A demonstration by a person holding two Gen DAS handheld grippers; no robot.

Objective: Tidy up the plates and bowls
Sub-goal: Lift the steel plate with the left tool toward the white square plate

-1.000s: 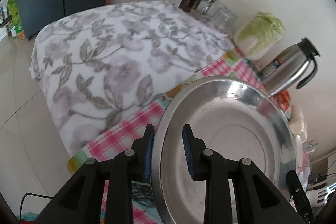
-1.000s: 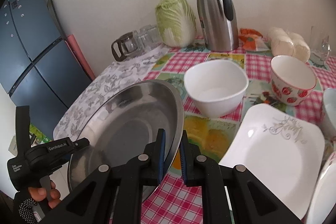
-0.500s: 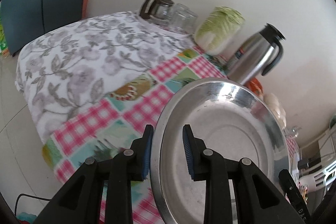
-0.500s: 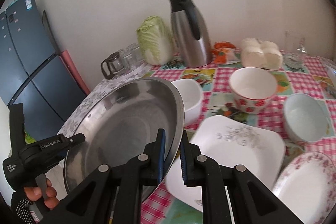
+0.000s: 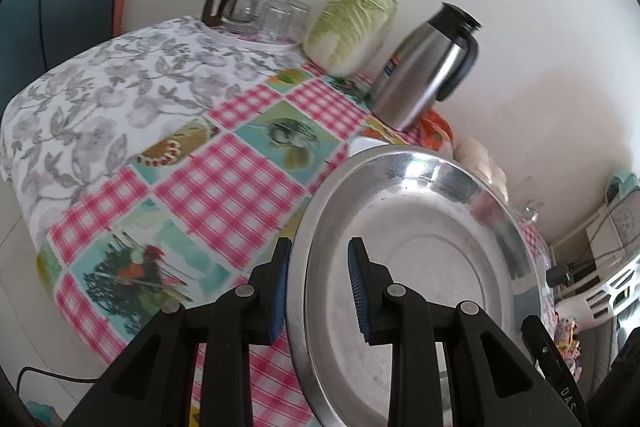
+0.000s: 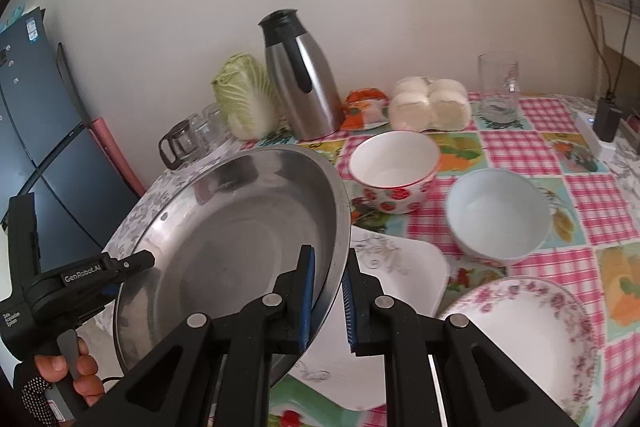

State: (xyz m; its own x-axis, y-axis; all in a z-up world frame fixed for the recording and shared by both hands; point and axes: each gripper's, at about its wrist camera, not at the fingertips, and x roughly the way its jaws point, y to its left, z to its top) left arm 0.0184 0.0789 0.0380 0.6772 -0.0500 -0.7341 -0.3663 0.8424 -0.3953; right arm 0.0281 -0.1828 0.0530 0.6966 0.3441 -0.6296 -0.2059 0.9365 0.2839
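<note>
Left tool: my left gripper [image 5: 318, 287] has its blue pads clamped on the rim of the large round stainless-steel pan [image 5: 408, 267], one pad outside, one inside.
Right tool: my right gripper [image 6: 328, 301] pinches the opposite rim of the same pan [image 6: 240, 239], jaws nearly together.
Pan's place: held between both tools, tilted, above the near edge of the pink-checked picture tablecloth [image 5: 224, 183].
Writing: "GenRobot.AI" reads on the left tool's black body in the right view; smaller print lower on it is too small to read. The left view shows only "DAS" on a black part at the bottom right.
Right view only: red-strawberry white bowl [image 6: 394, 171], pale blue bowl [image 6: 498, 215], square white plate with grey scrollwork [image 6: 400, 267] partly under the pan, round pink-flowered plate [image 6: 520, 339], clear glass jug [image 6: 498, 83], my gloved hand [image 6: 60, 379].
Left view only: the grey-flowered white cloth [image 5: 108, 87] in full.
Both views: steel thermos jug with black handle [image 5: 424, 67], napa cabbage [image 5: 348, 27], glass coffee pot [image 5: 234, 5].
</note>
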